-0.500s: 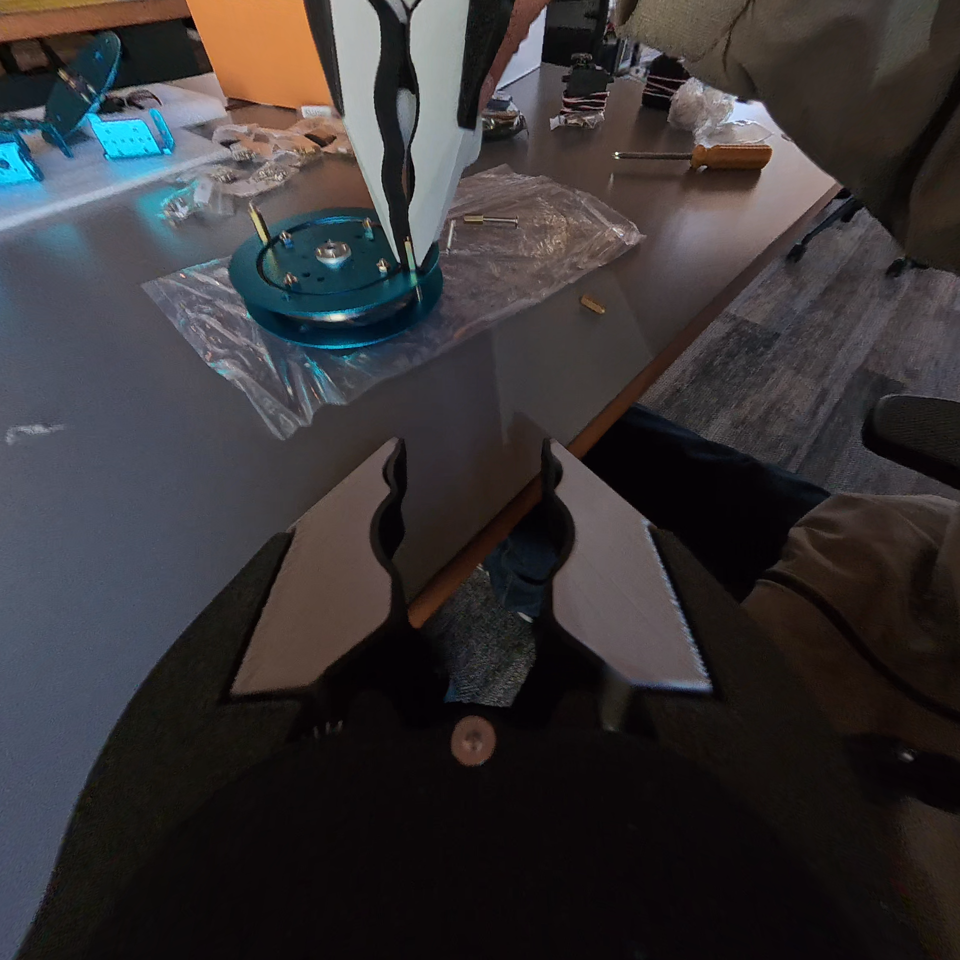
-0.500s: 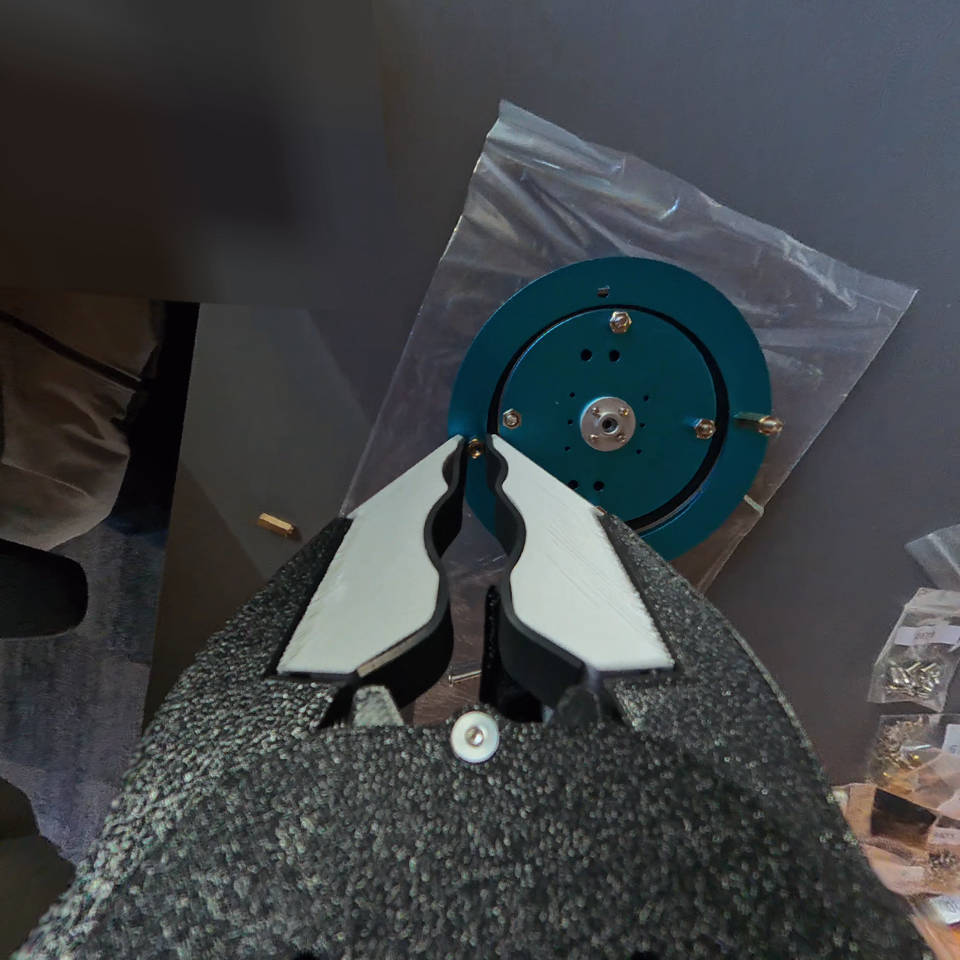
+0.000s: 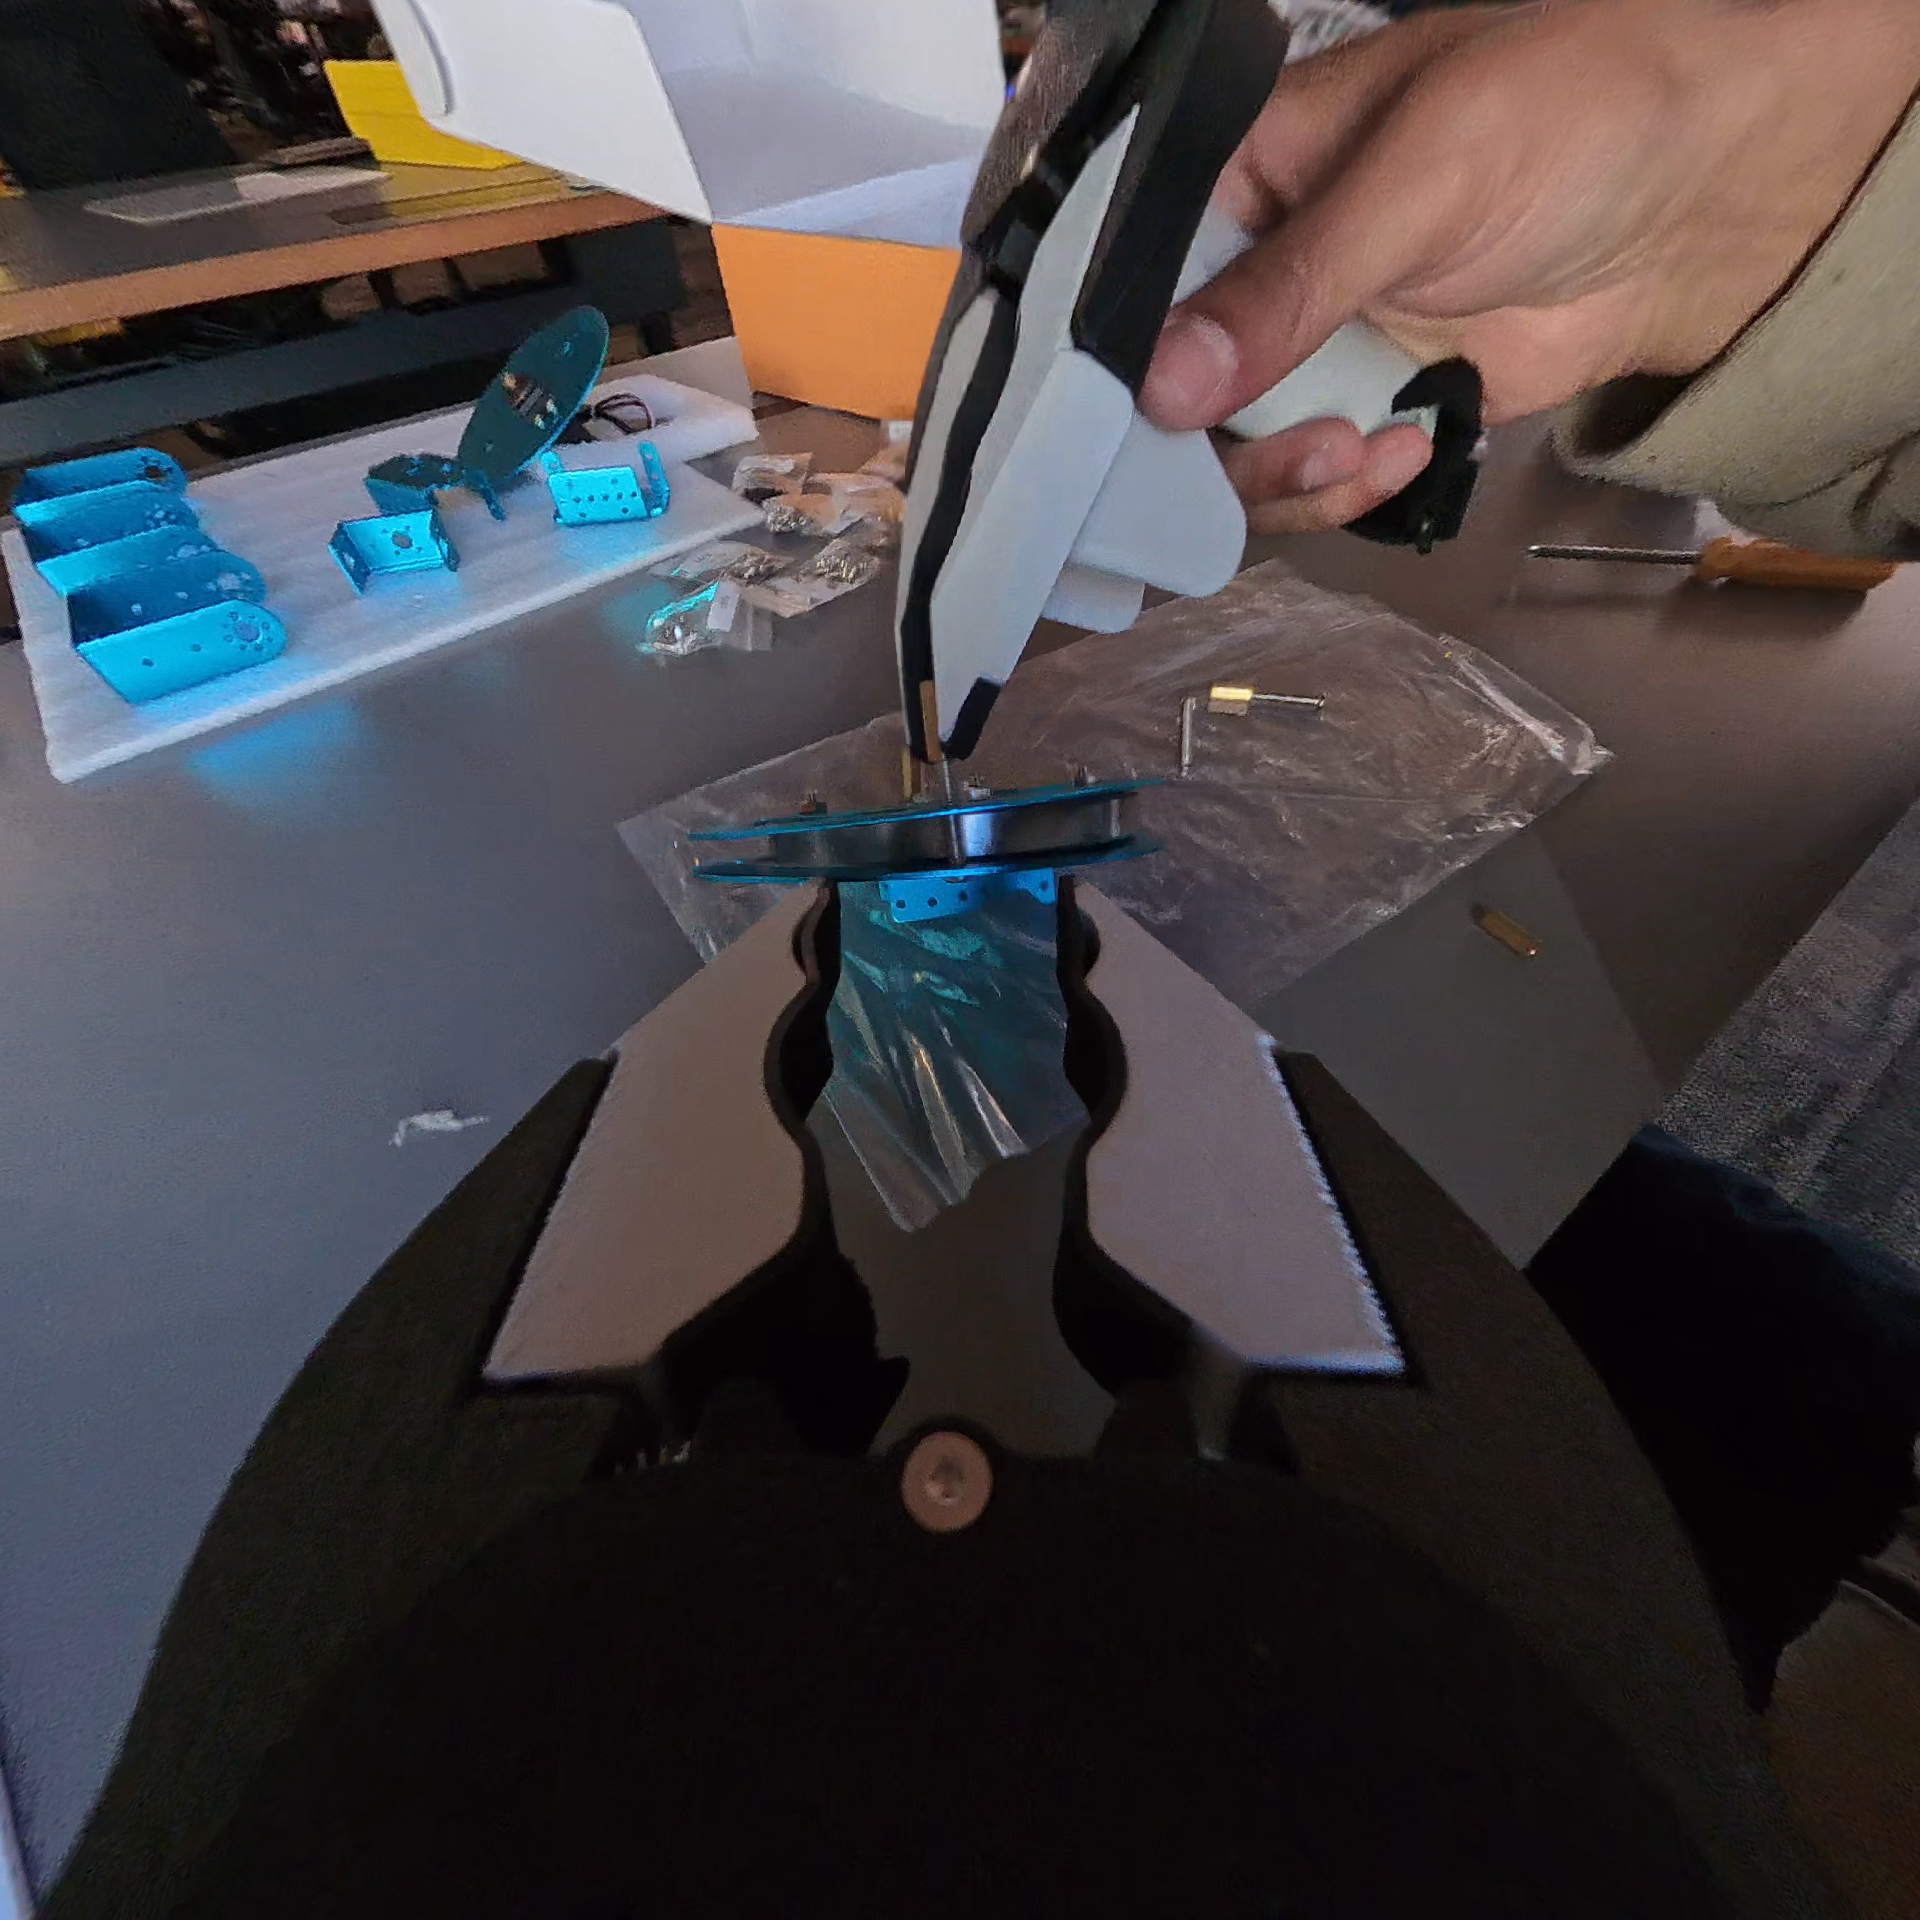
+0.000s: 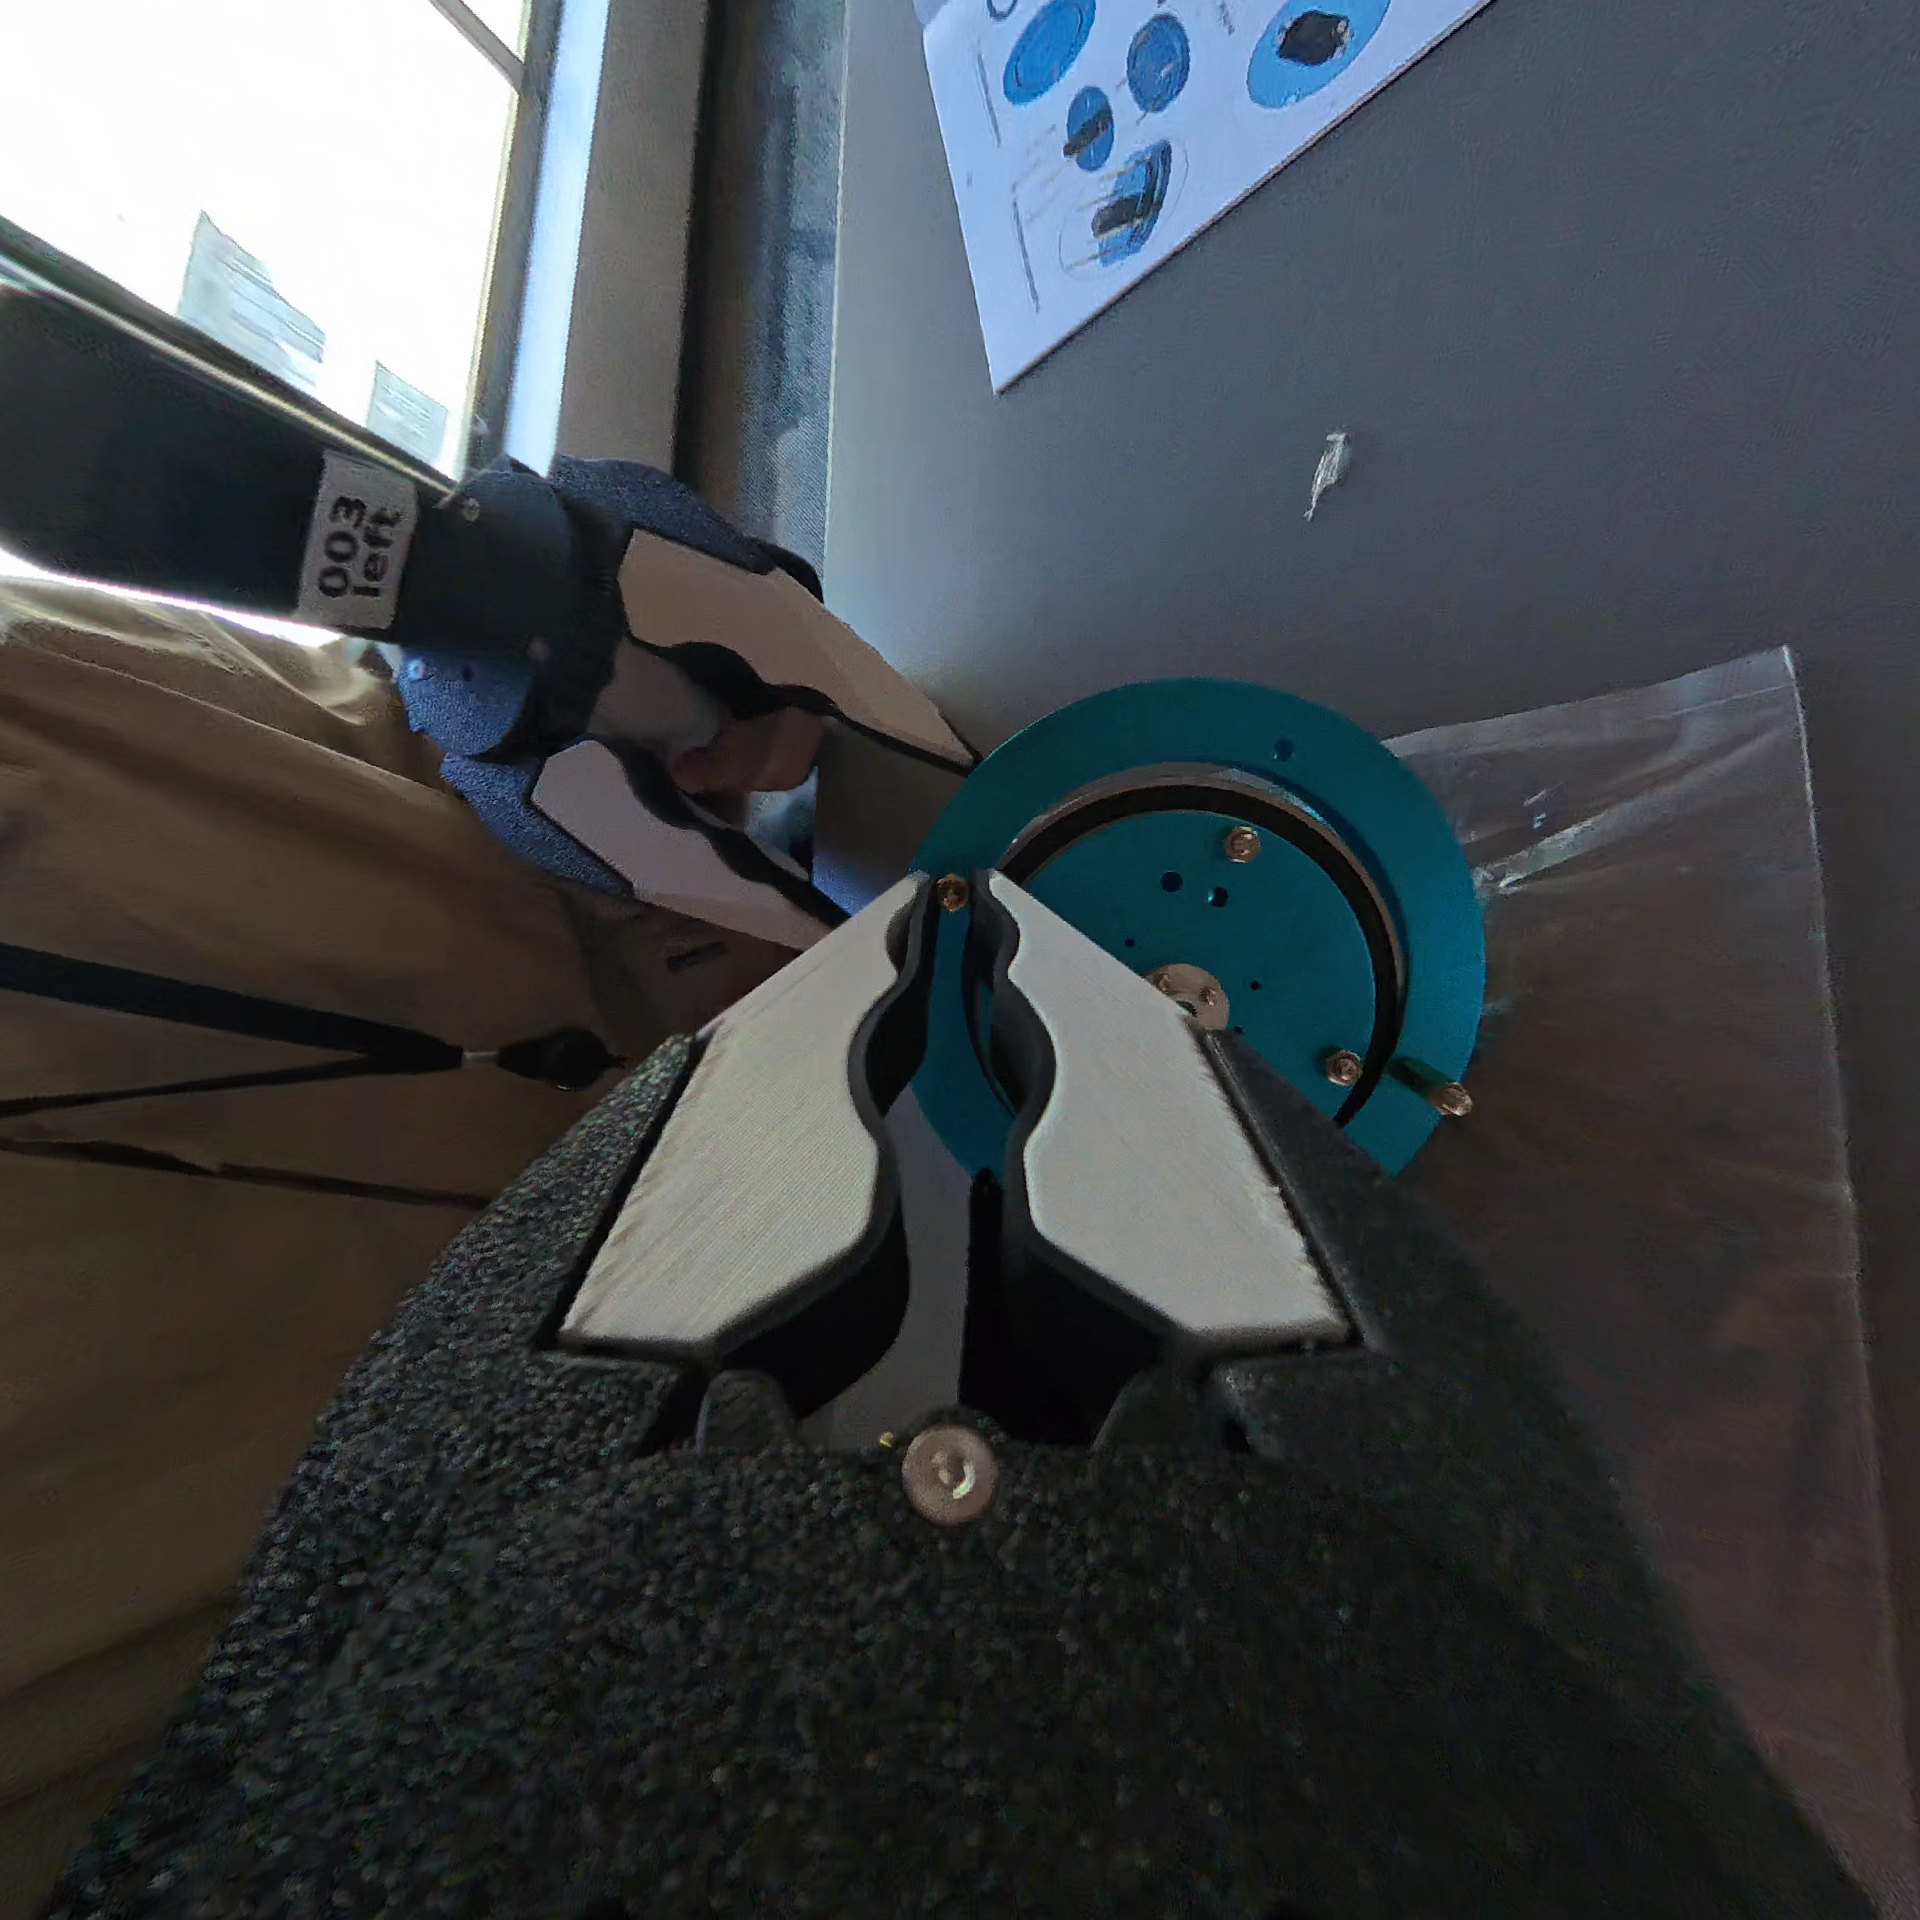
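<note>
A blue round metal disc (image 3: 935,826) (image 4: 1299,914) lies on a clear plastic bag (image 3: 1299,790) on the grey table. My right gripper (image 4: 951,894) comes down from above and is shut on a small upright brass standoff (image 3: 928,717) at the disc's rim. It also shows in the left wrist view (image 3: 940,727), held by a hand. My left gripper (image 3: 940,904) is open and low, level with the disc, its tips either side of the disc's near edge. I cannot tell if they touch it. It also shows in the right wrist view (image 4: 899,842). A second standoff (image 4: 1439,1091) stands on the far rim.
A white foam sheet (image 3: 343,644) with several blue brackets lies at the back left, with small bags of screws (image 3: 769,561) beside it. A wooden-handled screwdriver (image 3: 1766,566), a loose standoff (image 3: 1507,930) and the table's edge are to the right. A printed sheet (image 4: 1143,156) lies farther off.
My left gripper has moved forward and down to the disc's near edge, still open. My right gripper stays shut on the standoff at the rim and has tilted.
</note>
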The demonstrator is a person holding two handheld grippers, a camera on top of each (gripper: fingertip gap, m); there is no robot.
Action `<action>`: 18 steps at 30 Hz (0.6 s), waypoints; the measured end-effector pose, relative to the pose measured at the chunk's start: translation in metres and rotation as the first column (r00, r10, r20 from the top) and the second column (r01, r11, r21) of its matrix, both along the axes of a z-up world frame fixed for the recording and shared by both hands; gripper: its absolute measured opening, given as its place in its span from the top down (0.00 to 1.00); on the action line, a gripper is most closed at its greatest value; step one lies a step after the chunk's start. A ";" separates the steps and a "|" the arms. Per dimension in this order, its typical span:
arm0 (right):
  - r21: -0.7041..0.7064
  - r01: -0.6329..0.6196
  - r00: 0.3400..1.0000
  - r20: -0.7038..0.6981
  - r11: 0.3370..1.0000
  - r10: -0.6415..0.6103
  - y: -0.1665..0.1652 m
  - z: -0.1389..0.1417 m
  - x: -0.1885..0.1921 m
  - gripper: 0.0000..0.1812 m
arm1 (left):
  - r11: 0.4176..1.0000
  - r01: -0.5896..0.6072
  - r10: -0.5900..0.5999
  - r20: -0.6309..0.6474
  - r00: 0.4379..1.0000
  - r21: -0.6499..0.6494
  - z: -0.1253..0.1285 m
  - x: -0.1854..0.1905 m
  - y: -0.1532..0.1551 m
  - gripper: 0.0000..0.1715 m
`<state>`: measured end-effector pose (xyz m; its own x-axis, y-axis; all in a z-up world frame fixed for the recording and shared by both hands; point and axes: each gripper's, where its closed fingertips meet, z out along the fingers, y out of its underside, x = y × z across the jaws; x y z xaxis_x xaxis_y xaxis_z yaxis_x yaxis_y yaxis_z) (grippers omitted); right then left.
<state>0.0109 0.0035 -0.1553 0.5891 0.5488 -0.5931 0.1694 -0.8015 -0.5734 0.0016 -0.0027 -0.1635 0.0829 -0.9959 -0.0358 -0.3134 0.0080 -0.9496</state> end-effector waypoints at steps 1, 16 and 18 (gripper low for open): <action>-0.009 0.016 0.999 -0.044 1.000 -0.016 0.001 0.003 0.003 0.96 | 1.000 0.016 -0.016 0.008 1.000 0.013 0.004 0.001 0.002 0.77; -0.152 0.277 0.797 -0.516 0.949 -0.315 0.020 0.023 0.030 0.98 | 0.978 0.190 -0.172 -0.189 0.967 0.081 0.035 0.036 0.015 0.81; -0.138 0.300 0.785 -0.527 0.944 -0.327 0.019 0.024 0.035 0.98 | 0.972 0.209 -0.178 -0.242 0.954 0.110 0.035 0.040 0.015 0.83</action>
<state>0.0459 0.0225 -0.1313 0.3052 0.3553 -0.8835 -0.4189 -0.7831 -0.4596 0.0414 0.0126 -0.1288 -0.1367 -0.9769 -0.1640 -0.5021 0.2111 -0.8387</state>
